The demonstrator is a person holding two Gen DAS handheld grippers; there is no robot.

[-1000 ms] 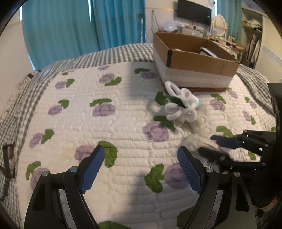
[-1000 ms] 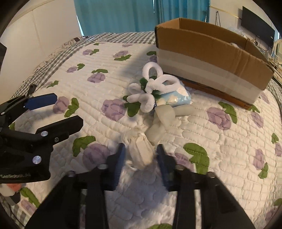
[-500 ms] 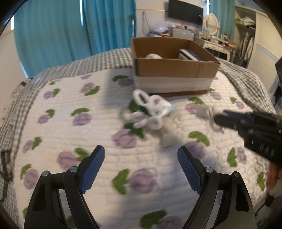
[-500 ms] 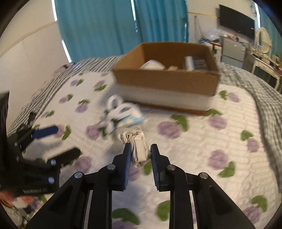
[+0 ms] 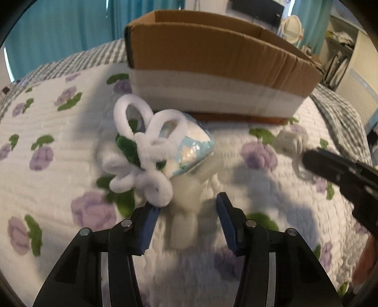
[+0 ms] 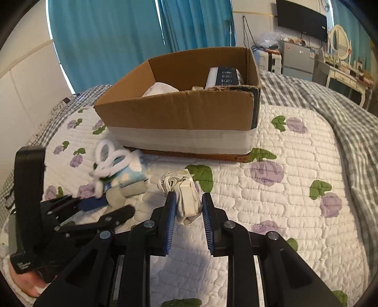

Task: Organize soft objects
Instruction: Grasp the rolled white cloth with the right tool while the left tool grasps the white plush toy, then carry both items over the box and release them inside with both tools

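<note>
While right gripper (image 6: pixel 188 210) pinches the crumpled white cloth bundle (image 6: pixel 186 200), left gripper (image 5: pixel 186 226) gapes wide over a translucent white piece (image 5: pixel 186 212)

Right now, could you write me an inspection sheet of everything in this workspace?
Surface: quilted floral bedspread.
Job's things: cardboard box already holding items; white bundle; fluffy white loop toy lying against a blue packet; translucent white piece.
Clutter: nothing seen.
Grippers: right hand-held gripper shut on the white bundle; left hand-held gripper open around the translucent white piece.
Cables: wall cords, far off.
Surroundings: teal curtains, television, mirror.
</note>
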